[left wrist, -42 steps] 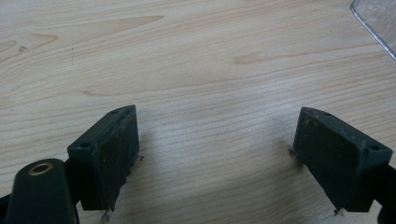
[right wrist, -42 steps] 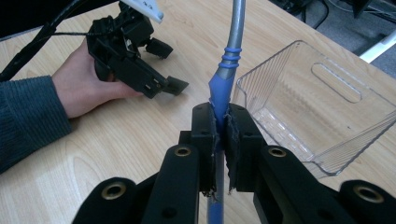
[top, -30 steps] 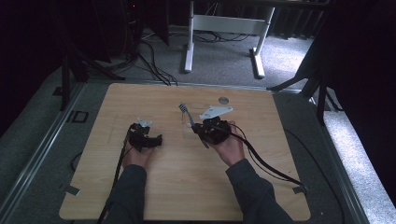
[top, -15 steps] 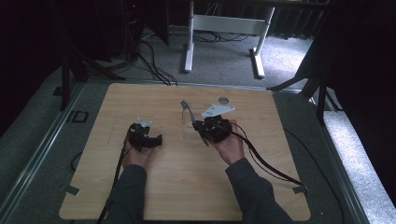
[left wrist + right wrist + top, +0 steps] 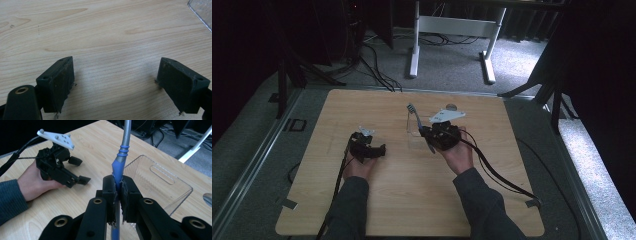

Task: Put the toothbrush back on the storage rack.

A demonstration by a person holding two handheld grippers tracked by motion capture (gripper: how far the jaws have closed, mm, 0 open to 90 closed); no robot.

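Fork: its head runs off the 12 o'clock edge of the right gripper view, and its blue handle is covered where the right claw pinches it.
Clear tray: just one corner enters the left gripper view at 1 o'clock; the rest is cut off (its walls are nearly lost against the tabletop from the high view).
Small round thing: at 12 o'clock of the right hand in the high view, too small to tell what it is.
Person: the forearms run off the 6 o'clock edge.
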